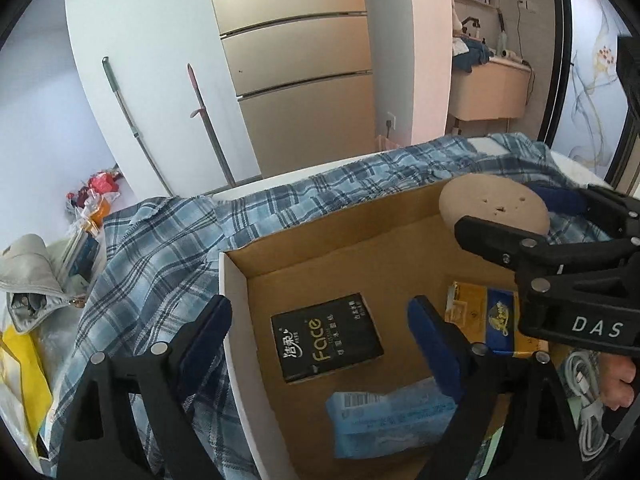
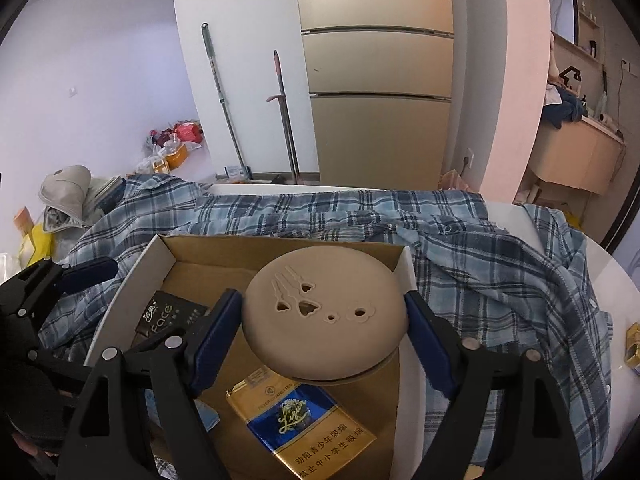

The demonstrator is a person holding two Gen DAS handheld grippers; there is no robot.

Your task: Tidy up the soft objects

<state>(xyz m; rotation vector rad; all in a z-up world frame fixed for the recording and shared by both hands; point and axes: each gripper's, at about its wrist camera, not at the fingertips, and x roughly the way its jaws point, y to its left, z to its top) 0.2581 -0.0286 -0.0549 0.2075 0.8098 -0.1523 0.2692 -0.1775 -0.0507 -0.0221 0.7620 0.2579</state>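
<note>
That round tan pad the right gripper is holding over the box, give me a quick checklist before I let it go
1. Grip on the round tan pad: right gripper has a finger on each side of it. Ok.
2. Pad over the cardboard box: its right edge overhangs the box's right wall. Not ok.
3. Landing spot: the gold and blue pack lies partly under the pad. Not ok.
4. Left gripper out of the way: open, at the box's left wall near the black Face pack. Ok.
5. Plaid shirt outside the box. Ok.
6. Pad's height above the box floor. Cannot tell.
</note>
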